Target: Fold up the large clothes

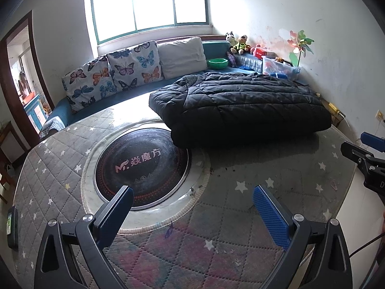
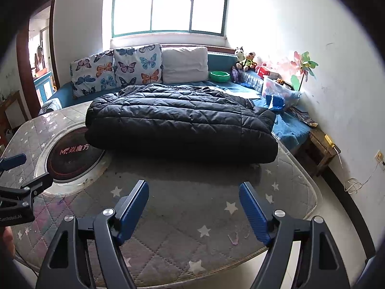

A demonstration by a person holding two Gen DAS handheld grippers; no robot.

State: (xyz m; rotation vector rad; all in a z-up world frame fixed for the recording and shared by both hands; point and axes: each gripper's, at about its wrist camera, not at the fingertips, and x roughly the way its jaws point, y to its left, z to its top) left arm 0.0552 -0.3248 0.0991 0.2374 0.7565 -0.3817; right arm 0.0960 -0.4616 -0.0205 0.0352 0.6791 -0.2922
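Folded black puffer jacket (image 2: 182,122) mid-frame on quilted surface (image 2: 192,216), left gripper (image 1: 192,207) and right gripper (image 2: 193,204) at bottom, both spread wide, nothing between fingers

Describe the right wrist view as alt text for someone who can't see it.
A folded black puffer coat lies on a quilted, star-patterned table. The open right claw hovers in front of the coat, holding nothing. A sofa with butterfly cushions sits behind.

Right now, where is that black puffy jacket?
The black puffy jacket lies folded on the quilted table, between the round cooktop and the blue sofa.
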